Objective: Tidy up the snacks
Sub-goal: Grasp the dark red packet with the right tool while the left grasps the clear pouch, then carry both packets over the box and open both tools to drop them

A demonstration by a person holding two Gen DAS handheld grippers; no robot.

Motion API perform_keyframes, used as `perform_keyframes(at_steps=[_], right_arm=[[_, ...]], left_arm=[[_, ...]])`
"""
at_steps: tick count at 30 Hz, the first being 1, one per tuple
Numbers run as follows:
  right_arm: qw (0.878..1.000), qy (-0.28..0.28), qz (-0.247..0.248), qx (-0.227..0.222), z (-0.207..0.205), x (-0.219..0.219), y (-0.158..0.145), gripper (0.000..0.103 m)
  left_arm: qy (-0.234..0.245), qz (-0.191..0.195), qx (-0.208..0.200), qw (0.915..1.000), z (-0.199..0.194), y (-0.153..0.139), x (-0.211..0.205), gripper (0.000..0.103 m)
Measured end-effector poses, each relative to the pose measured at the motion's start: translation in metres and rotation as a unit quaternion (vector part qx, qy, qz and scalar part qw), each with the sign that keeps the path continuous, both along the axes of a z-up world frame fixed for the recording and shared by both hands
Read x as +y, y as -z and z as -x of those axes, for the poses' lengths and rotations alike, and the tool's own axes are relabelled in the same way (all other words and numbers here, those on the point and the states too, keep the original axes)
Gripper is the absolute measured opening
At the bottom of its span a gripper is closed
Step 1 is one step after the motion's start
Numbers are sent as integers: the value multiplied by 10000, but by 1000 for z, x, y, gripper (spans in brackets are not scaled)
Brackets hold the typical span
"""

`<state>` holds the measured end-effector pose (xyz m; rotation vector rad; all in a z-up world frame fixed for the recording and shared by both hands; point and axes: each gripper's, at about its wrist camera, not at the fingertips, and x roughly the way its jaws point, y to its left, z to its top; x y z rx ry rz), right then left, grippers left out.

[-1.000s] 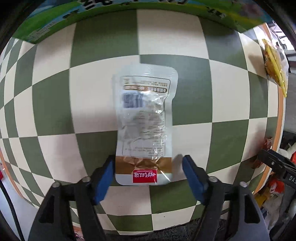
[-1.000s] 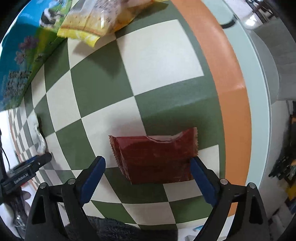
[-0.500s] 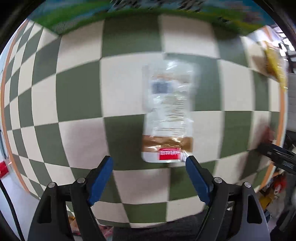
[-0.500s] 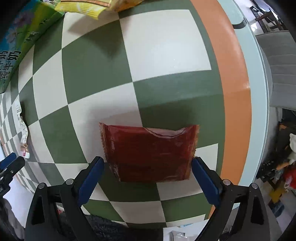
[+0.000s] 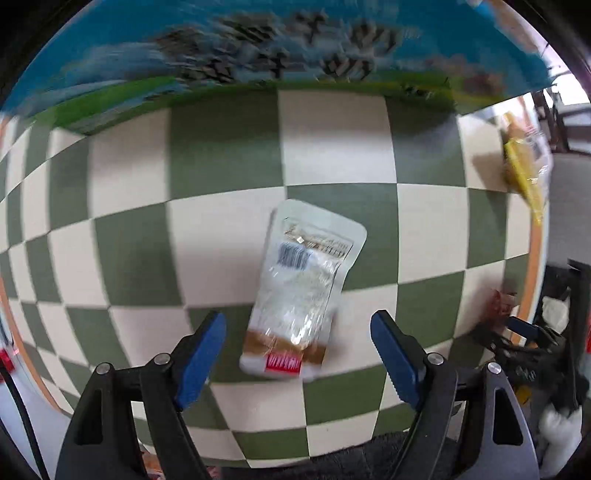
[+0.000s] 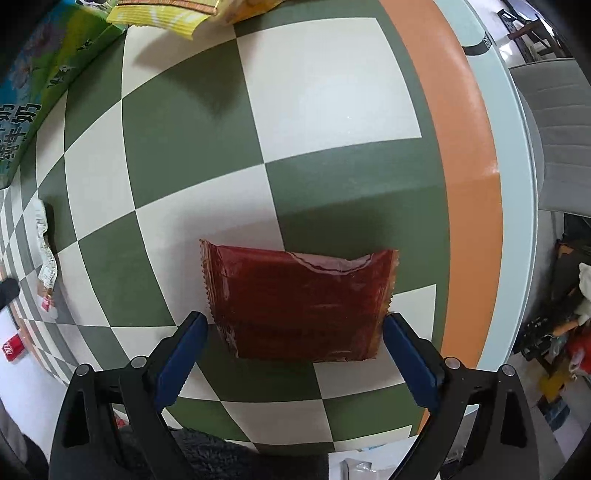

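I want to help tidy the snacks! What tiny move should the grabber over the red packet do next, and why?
Probably close the right gripper on the red snack packet. The packet lies flat on the checkered tablecloth with its lower part already between the open blue pads, which don't seem to press it yet.

Tablecloth [image 5: 221, 192] green + cream checks, orange border w/ pale blue-grey rim beyond; snack pouch [image 5: 301, 291] clear/white w/ blue barcode, tan band, red label at btm. Red packet [image 6: 299, 302] dark translucent red, zigzag side edges; yellow bag [image 6: 166, 14] bright yellow w/ ribbed seal. Box [image 5: 258, 48] blue w/ green strip + dark print; both grippers' pads [image 6: 177, 354] blue on black frames.
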<state>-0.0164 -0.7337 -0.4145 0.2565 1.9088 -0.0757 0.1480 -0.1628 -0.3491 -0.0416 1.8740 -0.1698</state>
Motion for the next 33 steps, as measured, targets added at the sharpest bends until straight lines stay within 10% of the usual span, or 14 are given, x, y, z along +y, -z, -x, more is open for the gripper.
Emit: perform_keyframes(at_steps=[8,12,17,21,33], right_arm=[[10000,-68,63,30,10,14,10,99],[9999,71,106,-28,12,14,10,98],[9982,-111,401,-439,13,17,-3,67],[9977,-121,307,-591,14,19,-10,65],[9943,9,-234,-1041,1,33,-53,64]], left_arm=[[571,-599,6,9966,-3,35,-34,77],[547,-558,-170,9968,4,27,-42,51],[415,-449,-126,9980,12,22,-38,51],[293,-336,-133,9989,18,17,-15,50],[85,181,-499,9986,-21,-59,16,50]])
